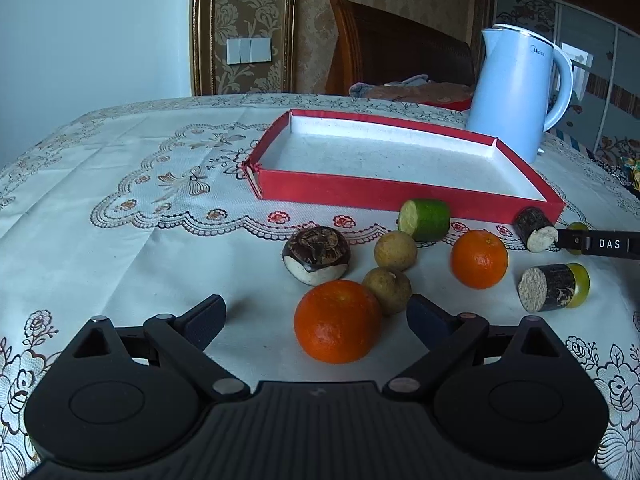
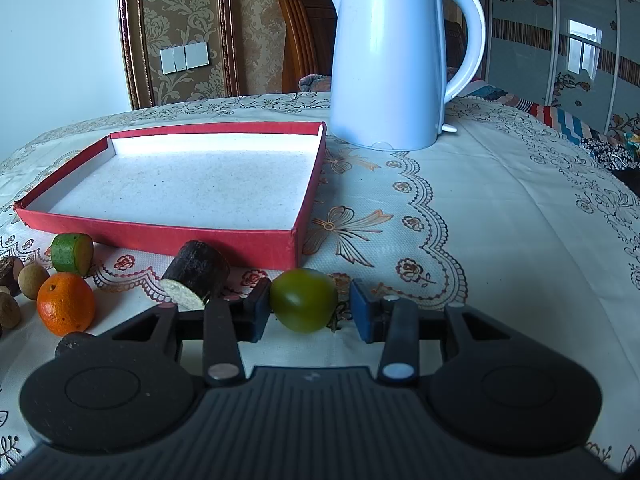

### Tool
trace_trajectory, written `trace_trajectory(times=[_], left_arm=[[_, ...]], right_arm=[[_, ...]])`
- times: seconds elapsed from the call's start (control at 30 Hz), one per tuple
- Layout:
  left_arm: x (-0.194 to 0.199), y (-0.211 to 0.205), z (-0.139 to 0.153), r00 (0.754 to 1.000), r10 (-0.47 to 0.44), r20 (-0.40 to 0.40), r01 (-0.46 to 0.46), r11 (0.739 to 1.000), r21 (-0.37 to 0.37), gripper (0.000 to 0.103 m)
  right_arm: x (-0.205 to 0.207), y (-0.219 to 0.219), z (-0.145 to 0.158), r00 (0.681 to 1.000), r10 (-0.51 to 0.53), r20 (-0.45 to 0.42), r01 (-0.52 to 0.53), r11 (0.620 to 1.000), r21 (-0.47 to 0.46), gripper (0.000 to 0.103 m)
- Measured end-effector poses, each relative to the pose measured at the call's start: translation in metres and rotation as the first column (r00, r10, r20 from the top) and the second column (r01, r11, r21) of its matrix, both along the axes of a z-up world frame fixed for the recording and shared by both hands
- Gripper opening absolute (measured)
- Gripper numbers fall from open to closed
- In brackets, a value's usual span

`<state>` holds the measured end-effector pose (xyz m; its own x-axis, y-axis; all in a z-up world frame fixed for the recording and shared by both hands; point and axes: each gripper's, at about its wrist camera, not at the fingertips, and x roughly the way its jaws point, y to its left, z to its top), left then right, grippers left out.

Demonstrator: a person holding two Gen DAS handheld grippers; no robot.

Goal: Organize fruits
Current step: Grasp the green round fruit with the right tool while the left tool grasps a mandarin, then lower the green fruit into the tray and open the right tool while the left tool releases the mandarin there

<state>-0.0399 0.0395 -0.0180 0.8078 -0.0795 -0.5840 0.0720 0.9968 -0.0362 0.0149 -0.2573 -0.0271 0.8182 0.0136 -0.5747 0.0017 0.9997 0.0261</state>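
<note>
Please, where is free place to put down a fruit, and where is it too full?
Free: the whole floor of the red tray, and the cloth right of it, before the kettle. Crowded: the strip along the tray's near wall, packed with oranges and cut pieces.

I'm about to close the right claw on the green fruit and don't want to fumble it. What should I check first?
1. Green fruit sits between the right claw's fingers: ok.
2. Jaws open wider than the fruit: ok.
3. Dark cut piece clear of the left finger: not ok; it lies right beside it.
4. Red tray has bare floor to receive fruit: ok.
5. Kettle away from the tray: ok.
6. Left claw out of the way: ok; it is open near an orange.
</note>
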Motion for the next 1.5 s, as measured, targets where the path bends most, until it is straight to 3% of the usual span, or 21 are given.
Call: trace_trajectory(times=[0.13,0.27,0.5,0.63,0.87,1.1,1.37,1.5], left_arm=[[0.002,-0.001,-0.002,1.0,-0.007,-0.021,0.007,1.0,0.011,0.081],[0.001,-0.002,-0.002,1.0,-0.012,-0.016,0.012,1.0,0.027,0.072],[-0.003,-0.009,-0.002,0.998,-0.063,-0.001,0.063,0.997,0.046,0.042],[-0.004,-0.011,-0.001,0.998,-0.058,0.002,0.058,0.997,0.048,0.041],[0.001,-0.009,0.009,0.998,-0.067,-0.017,0.067,0.998,-0.015,0.041],[0.011,-0.026,0.028,0.993,-0.118,0.014,0.119,0.992,-0.031,0.041],[0.047,-0.053,0.04,0.992,-0.116,0.047,0.117,0.993,-0.009,0.041],[0.071,-0.057,0.043,0.994,-0.092,0.053,0.092,0.996,-0.014,0.041]], right_arm=[[0.0,0.0,0.0,1.0,0.0,0.0,0.0,1.0,0.0,0.039],[0.0,0.0,0.0,1.0,0.0,0.001,0.0,1.0,0.003,0.039],[0.0,-0.001,0.0,1.0,0.0,0.002,0.0,1.0,0.002,0.039],[-0.002,-0.001,0.001,1.0,0.002,0.014,-0.002,1.0,0.008,0.032],[-0.005,-0.003,0.003,0.999,-0.012,0.035,0.011,1.0,0.019,0.032],[-0.02,0.003,0.013,0.991,-0.03,0.134,0.032,0.999,-0.017,0.032],[-0.008,0.024,0.039,0.985,0.023,0.174,-0.017,0.999,-0.038,0.032],[0.013,0.035,0.04,0.989,0.047,0.143,-0.043,0.999,-0.032,0.032]])
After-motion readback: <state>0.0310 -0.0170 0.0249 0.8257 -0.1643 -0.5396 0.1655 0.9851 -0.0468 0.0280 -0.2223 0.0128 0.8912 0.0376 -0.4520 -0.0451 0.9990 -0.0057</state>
